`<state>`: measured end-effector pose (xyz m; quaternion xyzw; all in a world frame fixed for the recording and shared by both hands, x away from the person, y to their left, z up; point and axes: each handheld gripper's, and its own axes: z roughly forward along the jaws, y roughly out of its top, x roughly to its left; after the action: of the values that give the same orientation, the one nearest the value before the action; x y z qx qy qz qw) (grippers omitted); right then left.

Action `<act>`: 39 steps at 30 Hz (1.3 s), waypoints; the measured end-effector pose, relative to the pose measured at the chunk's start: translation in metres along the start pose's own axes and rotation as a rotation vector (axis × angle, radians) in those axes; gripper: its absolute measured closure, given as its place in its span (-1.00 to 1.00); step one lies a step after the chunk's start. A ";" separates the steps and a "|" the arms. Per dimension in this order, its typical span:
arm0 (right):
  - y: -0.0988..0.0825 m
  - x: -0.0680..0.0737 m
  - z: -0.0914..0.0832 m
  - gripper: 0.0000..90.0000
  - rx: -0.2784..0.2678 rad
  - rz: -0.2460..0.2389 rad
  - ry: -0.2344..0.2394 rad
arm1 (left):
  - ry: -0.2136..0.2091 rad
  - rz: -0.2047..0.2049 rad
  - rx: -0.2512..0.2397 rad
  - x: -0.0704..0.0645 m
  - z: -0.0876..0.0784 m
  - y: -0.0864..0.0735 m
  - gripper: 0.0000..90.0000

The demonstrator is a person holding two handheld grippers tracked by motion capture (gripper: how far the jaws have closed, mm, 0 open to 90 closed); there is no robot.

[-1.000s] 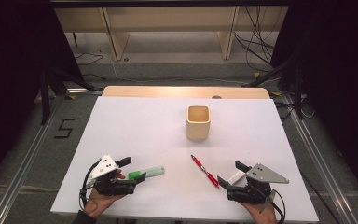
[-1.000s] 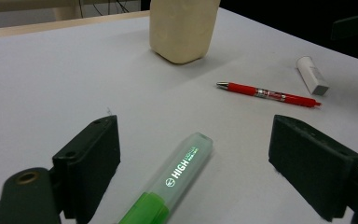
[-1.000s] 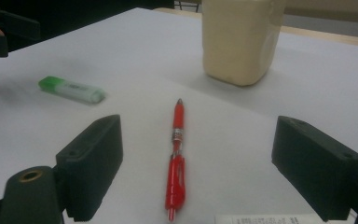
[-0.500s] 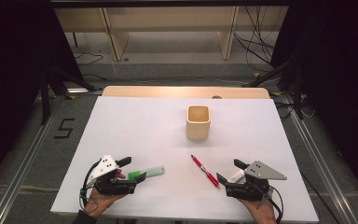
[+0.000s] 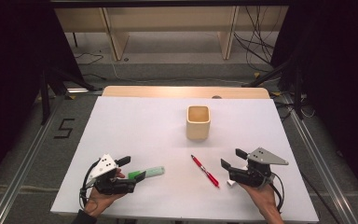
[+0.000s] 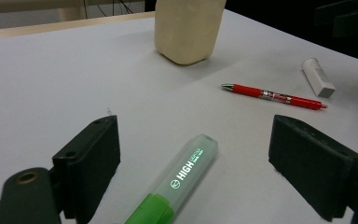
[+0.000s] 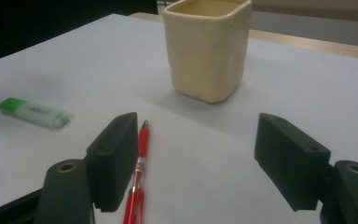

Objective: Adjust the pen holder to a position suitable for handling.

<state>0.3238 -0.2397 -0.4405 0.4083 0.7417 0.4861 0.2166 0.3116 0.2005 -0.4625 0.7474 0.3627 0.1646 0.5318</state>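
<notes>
Lying on matte white table (image 5: 135, 126): glossy red pen (image 5: 204, 171) beside right hand-held gripper (image 5: 233, 157), jaws apart, closing; translucent green highlighter (image 6: 172, 185) between left hand-held gripper's (image 5: 131, 168) parted jaws.

The right gripper (image 5: 232, 158) edged toward the red pen (image 5: 205, 171), closing slightly.

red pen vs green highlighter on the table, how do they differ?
Colour: the pen is red with a clear grip section and silver tip; the highlighter has a green cap and pale translucent body. Build: the pen is thin and longer, the highlighter short and thick. Place: the highlighter lies between the left gripper fingers, untouched; the pen lies by the right gripper, beside one finger. Both lie flat on the white table, ungripped.
</notes>
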 end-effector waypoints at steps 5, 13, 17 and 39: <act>0.009 -0.010 0.008 -0.18 0.007 0.016 -0.017 | 0.001 0.001 -0.003 0.000 -0.001 0.000 -0.64; 0.028 -0.029 0.029 0.34 0.041 0.032 -0.069 | 0.003 0.004 -0.001 -0.001 0.000 0.000 -0.64; 0.038 -0.042 0.041 0.62 0.060 0.068 -0.082 | 0.004 0.006 0.000 -0.001 0.000 0.000 -0.65; 0.060 -0.059 0.130 1.00 0.183 0.124 -0.118 | 0.012 0.010 0.004 0.000 0.001 0.000 -0.65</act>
<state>0.4751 -0.2052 -0.4473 0.4993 0.7423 0.4040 0.1911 0.3116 0.1999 -0.4628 0.7492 0.3624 0.1713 0.5273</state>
